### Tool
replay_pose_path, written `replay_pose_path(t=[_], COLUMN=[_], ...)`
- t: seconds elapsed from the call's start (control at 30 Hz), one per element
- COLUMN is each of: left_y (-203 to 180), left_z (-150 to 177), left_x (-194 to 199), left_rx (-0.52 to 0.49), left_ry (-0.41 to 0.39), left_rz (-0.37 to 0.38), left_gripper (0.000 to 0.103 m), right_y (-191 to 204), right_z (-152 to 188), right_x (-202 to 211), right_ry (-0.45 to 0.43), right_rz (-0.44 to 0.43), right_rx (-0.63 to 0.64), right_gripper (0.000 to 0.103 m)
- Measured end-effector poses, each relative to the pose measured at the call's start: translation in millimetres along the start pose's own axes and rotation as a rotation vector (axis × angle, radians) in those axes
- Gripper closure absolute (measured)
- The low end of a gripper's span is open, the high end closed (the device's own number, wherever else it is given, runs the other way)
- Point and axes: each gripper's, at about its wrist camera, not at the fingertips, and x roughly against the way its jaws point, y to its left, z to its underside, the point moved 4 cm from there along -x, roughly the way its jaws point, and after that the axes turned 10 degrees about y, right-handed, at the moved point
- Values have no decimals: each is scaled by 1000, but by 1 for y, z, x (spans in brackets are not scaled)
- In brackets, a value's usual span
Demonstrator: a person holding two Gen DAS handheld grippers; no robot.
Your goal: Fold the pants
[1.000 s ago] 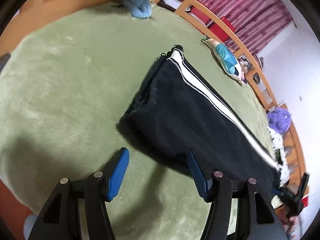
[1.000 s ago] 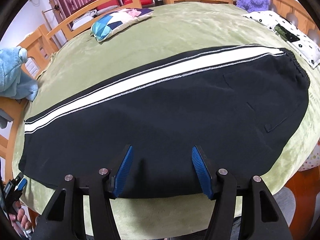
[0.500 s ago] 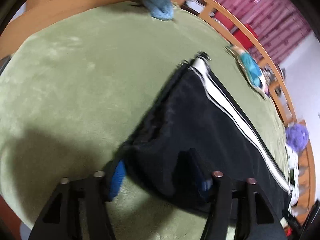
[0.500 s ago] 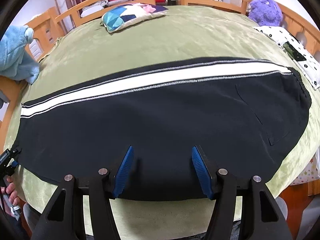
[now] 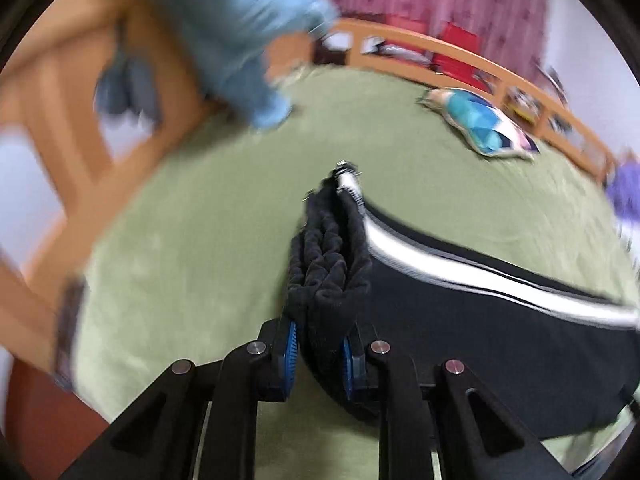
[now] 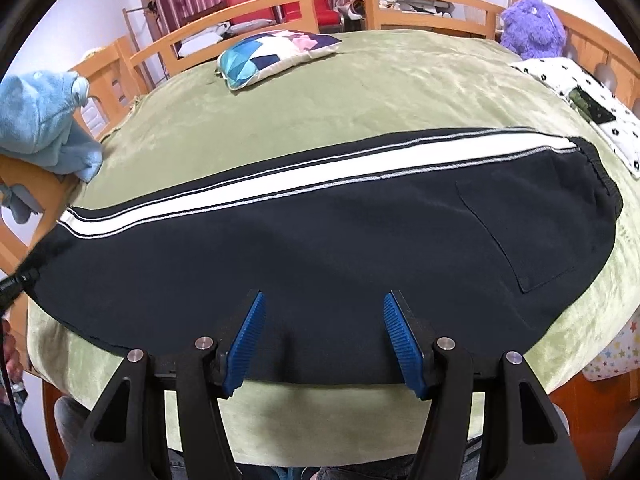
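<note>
A: While the pants point(image 6: 320, 240) lie flat across the frame's middle on the bed point(image 6: 360, 92), what's done?

B: Little. Left gripper point(image 5: 318, 354) jaws pinch the bunched cuff; right gripper point(image 6: 324, 340) jaws gape, empty. Folding remains.

Black pants point(image 6: 320, 248), white side stripe point(image 6: 304, 174)

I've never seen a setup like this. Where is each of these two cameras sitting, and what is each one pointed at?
Left wrist view: sits on the left gripper, looking along its fingers, shut on the bunched cuff end of the black pants; blurred.
Right wrist view: sits on the right gripper, open at the pants' near edge, facing across the green bed; the person's hand shows at far left.
Both show the pants, patterned pillow, blue plush toy.
</note>
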Motion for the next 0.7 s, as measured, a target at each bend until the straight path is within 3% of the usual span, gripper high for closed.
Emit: replay_pose_path(t=[0.2, 0.37, 0.53, 0.63, 0.7], left_y=[-129, -252, -340, -361, -359], left_z=[-11, 13, 67, 101, 114], left_x=[64, 71, 38, 16, 6], left_rx=[-262, -409, -473, -498, -503], left_ry=[-76, -26, 97, 228, 312], left_rz=[115, 231, 388, 473, 466], left_gripper=[86, 87, 86, 81, 80], right_y=[-51, -105, -147, -164, -167], right_z=[5, 12, 22, 31, 34], right_x=[6, 7, 9, 1, -4], right_ry=[-32, -25, -22, 9, 22], right_rz=[-7, 3, 31, 31, 23], right_rx=[-55, -130, -184, -210, -212], right_gripper=[42, 42, 42, 42, 42])
